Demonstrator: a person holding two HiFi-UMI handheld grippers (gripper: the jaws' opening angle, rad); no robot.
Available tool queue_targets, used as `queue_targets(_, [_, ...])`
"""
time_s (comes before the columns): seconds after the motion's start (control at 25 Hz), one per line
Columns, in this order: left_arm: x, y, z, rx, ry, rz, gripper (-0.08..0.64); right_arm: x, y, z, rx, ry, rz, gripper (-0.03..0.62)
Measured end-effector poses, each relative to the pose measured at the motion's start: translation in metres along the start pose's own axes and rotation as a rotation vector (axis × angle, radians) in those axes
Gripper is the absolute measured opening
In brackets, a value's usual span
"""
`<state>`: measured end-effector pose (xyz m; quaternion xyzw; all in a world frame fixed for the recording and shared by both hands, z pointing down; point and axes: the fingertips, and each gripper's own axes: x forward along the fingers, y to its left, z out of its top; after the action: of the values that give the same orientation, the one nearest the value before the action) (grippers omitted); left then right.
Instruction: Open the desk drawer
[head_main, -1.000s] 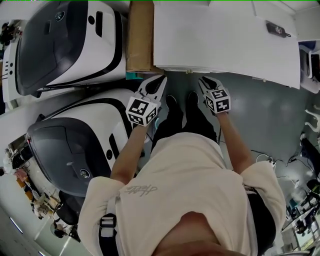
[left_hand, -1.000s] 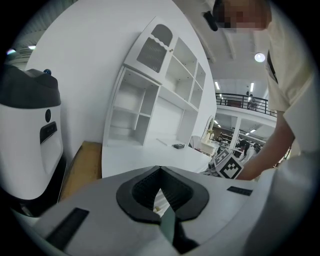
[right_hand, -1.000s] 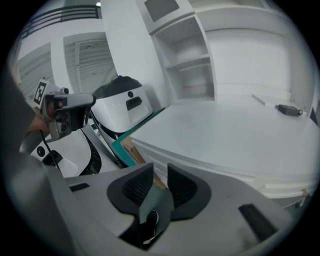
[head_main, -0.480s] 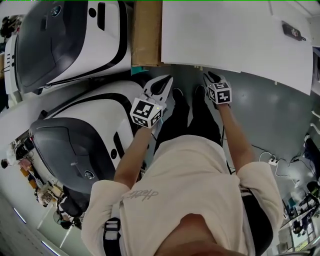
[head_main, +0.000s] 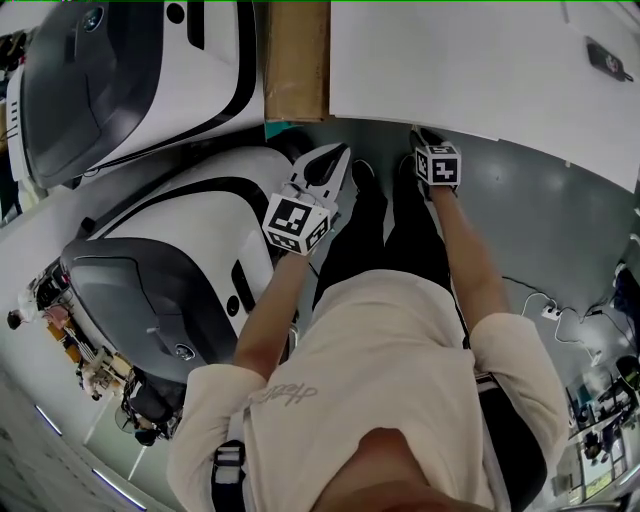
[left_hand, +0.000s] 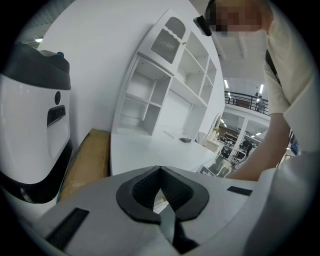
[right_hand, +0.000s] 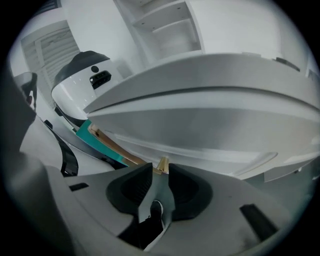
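Note:
The white desk (head_main: 480, 70) fills the upper right of the head view. In the right gripper view a long white panel (right_hand: 200, 127) runs under the desk top's edge; it looks like the drawer front. My right gripper (head_main: 422, 137) points down at that front edge. In its own view the right gripper (right_hand: 160, 167) is open by a narrow gap; its jaws have just been opening and nothing is between them. My left gripper (head_main: 330, 160) hovers to the left, short of the desk. The left gripper (left_hand: 160, 170) is shut, tips touching, and empty.
Two large white-and-black machines (head_main: 120, 80) (head_main: 170, 270) stand at the left. A cardboard box (head_main: 295, 60) lies between them and the desk. A white shelf unit (left_hand: 170, 85) sits on the desk, and a small dark device (head_main: 607, 58) lies on it. Cables (head_main: 545, 310) trail on the grey floor.
My right gripper has sunk and drawn closer to the desk's front edge. The left gripper has dropped a little and stays beside the white machine.

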<state>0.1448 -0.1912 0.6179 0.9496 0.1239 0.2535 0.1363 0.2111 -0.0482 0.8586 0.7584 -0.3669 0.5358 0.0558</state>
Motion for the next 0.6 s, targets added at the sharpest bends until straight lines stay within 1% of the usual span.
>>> queue_targets(0.44, [0.005, 0.003, -0.007, -0.011, 0.015, -0.016, 0.000, 0.028, -0.004, -0.005, 0.022, 0.072, -0.040, 0.097])
queue_targets(0.52, [0.005, 0.005, -0.008, -0.012, 0.017, -0.013, 0.000, 0.029, -0.004, -0.003, 0.046, 0.070, -0.053, 0.094])
queue_targets(0.6, [0.005, 0.007, -0.010, -0.014, 0.021, -0.012, 0.000, 0.032, -0.005, -0.004, 0.093, 0.064, -0.053, 0.089])
